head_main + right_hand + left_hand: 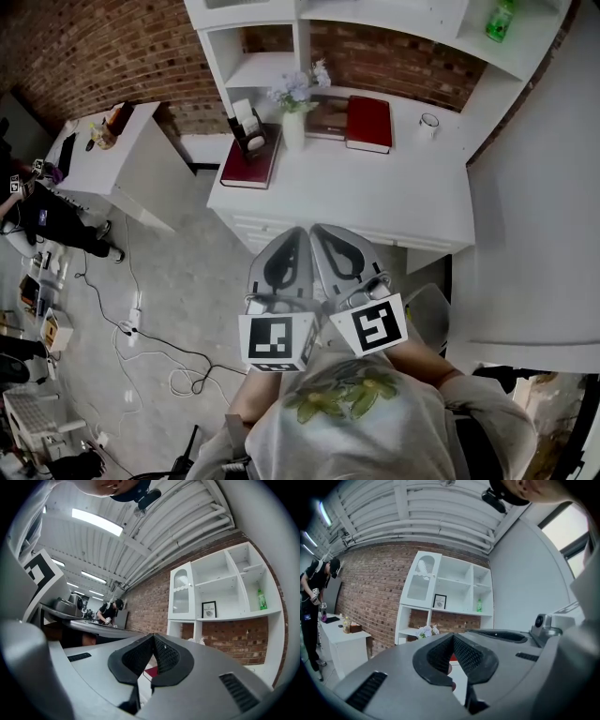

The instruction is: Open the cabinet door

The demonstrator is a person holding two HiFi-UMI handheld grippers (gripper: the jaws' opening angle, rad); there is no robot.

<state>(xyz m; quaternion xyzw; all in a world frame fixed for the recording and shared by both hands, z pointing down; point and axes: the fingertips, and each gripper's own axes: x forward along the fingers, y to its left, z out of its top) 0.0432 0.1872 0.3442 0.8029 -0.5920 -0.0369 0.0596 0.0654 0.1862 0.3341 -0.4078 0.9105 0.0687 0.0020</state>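
The white hutch has one closed door, glazed and arched at the top, on its upper left compartment: cabinet door (423, 576) in the left gripper view, cabinet door (180, 592) in the right gripper view. It is well ahead of both grippers. In the head view my left gripper (295, 234) and right gripper (319, 232) are side by side at my chest, pointing level at the front edge of the white desk (375, 192). The left gripper (453, 637) is shut and holds nothing. The right gripper (153, 637) is likewise shut and holds nothing.
On the desk are two red books (368, 122) (251, 161), a vase of flowers (293, 127) and a mug (429, 123). A green bottle (500, 21) stands on an open shelf. A white wall (534, 216) rises at right. At left are a side table (103, 164), a person (47, 220) and floor cables (141, 337).
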